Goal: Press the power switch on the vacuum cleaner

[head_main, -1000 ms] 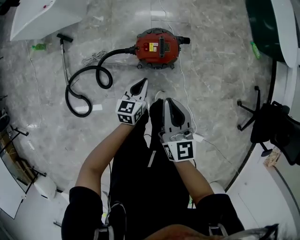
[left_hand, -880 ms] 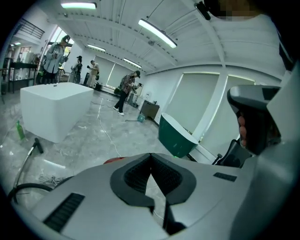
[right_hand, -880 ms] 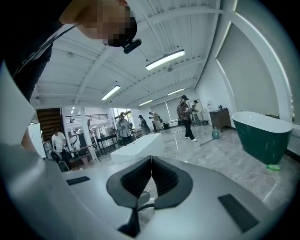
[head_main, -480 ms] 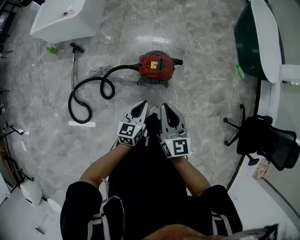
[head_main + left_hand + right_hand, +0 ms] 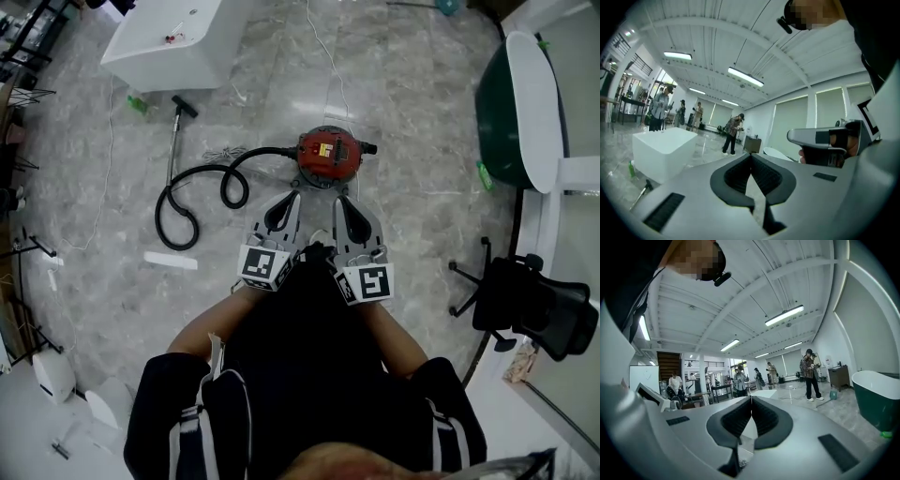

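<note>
The vacuum cleaner (image 5: 328, 156) is a small, round, red canister sitting on a grey marbled floor (image 5: 422, 187), straight ahead of me and just beyond the tips of both grippers as the head view frames it. Its black hose (image 5: 262, 152) leaves the left side and curls in loops across the floor, ending near a thin wand (image 5: 173, 141) that lies well to the left. A white cord (image 5: 328, 84) trails away from the canister, up the picture.

I hold the left gripper (image 5: 291, 194) and the right gripper (image 5: 339, 199) side by side, close to my body and pointing forward. In each gripper view, the two dark jaws meet at their tips with nothing between them, so both are closed and empty. Both of those views look out at the ceiling lights and the hall, not at the vacuum cleaner.

The top of the canister carries a yellow and white patch, but I cannot pick out the power switch from here.

As I judge it, the press has not begun. I seem to be standing, so the canister likely sits well below the grippers, and neither one touches it. What is left is to bring one closed gripper down over the canister, find the switch, and push it.
</note>
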Action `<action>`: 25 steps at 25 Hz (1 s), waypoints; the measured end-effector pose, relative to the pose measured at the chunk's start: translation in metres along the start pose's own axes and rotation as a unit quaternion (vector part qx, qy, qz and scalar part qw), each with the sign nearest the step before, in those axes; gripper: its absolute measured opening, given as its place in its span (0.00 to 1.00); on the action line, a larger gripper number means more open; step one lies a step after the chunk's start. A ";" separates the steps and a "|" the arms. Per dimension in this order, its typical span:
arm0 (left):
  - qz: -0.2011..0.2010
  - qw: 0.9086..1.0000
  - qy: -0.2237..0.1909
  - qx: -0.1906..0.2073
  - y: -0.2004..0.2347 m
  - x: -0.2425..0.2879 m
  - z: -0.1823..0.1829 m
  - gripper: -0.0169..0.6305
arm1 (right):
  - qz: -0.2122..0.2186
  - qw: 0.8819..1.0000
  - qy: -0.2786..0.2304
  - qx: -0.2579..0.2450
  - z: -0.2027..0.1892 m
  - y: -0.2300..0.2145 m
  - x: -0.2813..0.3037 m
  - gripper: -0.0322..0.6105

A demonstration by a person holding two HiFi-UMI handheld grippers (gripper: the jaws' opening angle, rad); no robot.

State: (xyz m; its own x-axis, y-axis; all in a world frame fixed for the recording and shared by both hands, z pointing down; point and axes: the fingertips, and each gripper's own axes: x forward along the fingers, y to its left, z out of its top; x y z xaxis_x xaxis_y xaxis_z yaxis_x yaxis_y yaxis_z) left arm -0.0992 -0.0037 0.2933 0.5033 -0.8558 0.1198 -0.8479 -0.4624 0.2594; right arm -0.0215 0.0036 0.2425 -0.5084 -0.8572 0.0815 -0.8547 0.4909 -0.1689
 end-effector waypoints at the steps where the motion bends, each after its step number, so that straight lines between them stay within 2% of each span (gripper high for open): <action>1: 0.003 1.000 -0.015 0.009 -0.001 -0.002 0.012 0.05 | 0.007 1.000 -0.005 -0.006 0.006 0.005 0.003 0.08; 5: 0.000 0.999 -0.044 0.022 -0.002 -0.004 0.045 0.05 | 0.023 0.999 -0.027 -0.028 0.027 0.015 0.014 0.08; 8: 0.008 0.999 -0.046 0.013 0.000 -0.007 0.063 0.05 | 0.024 0.998 -0.034 -0.041 0.034 0.019 0.020 0.08; 10: 0.009 0.998 -0.054 0.021 0.001 -0.008 0.070 0.05 | 0.027 0.998 -0.032 -0.047 0.034 0.024 0.025 0.08; 17: -0.009 0.996 -0.077 0.052 0.000 -0.014 0.074 0.05 | 0.035 0.997 -0.025 -0.060 0.033 0.034 0.036 0.08; 25: -0.011 0.996 -0.075 0.038 0.005 -0.018 0.070 0.05 | 0.053 0.996 -0.010 -0.073 0.027 0.054 0.042 0.08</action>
State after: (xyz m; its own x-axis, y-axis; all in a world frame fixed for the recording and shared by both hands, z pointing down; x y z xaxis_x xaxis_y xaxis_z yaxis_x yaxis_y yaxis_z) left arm -0.1240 -0.0069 0.2257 0.4964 -0.8675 -0.0319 -0.8499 -0.4931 0.1857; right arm -0.0862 -0.0100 0.2102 -0.5958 -0.8015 0.0509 -0.8031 0.5950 -0.0309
